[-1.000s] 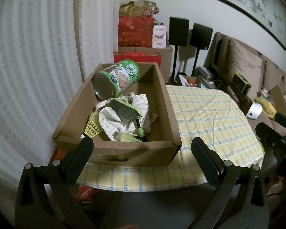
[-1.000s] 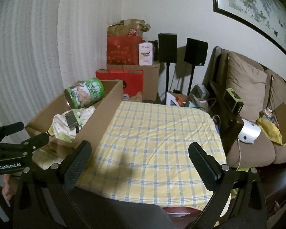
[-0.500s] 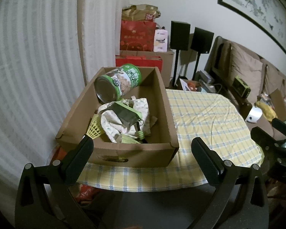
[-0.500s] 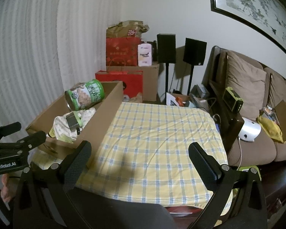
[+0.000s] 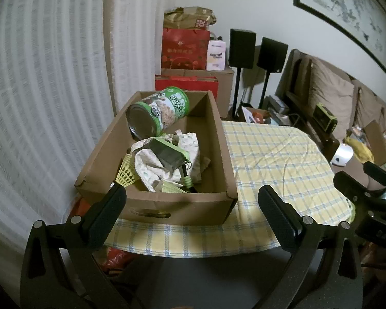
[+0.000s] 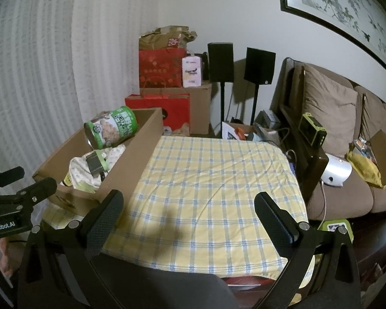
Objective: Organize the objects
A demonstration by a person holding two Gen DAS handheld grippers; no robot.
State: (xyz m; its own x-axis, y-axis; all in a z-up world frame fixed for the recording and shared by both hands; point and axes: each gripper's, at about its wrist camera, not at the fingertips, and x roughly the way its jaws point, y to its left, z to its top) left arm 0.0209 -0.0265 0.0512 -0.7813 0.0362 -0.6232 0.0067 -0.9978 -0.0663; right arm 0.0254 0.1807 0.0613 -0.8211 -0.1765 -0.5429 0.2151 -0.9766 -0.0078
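A: Left wrist view, entry one. What is lying ahead of the left gripper?

B: Its jaws are standing wide apart, gripping nothing. Just beyond the fingertips a cardboard box is sitting on the checked tablecloth. Inside: one green can lying on its side at the far end, one patterned cloth bundled in the middle, one dark pouch with green trim resting on the cloth, one yellow-green shuttlecock toward the left finger. Smaller items under the cloth are too hidden to count.

A: Right wrist view?

B: The right gripper is likewise spread and empty. Bare cloth is lying straight ahead between its fingers; the box is off beyond its left finger. The other gripper is showing at the left edge.

A: Stage of the job?

B: Everything countable is lying in the box and the cloth is bare. That is fitting either a finished gathering or a box waiting to be unpacked; I cannot tell which.

A: Handling advice?

B: If anything is being lifted, I judge the can is rolling easily, so grip across its body; the cloth is slack and may be dragging the pouch along with it.
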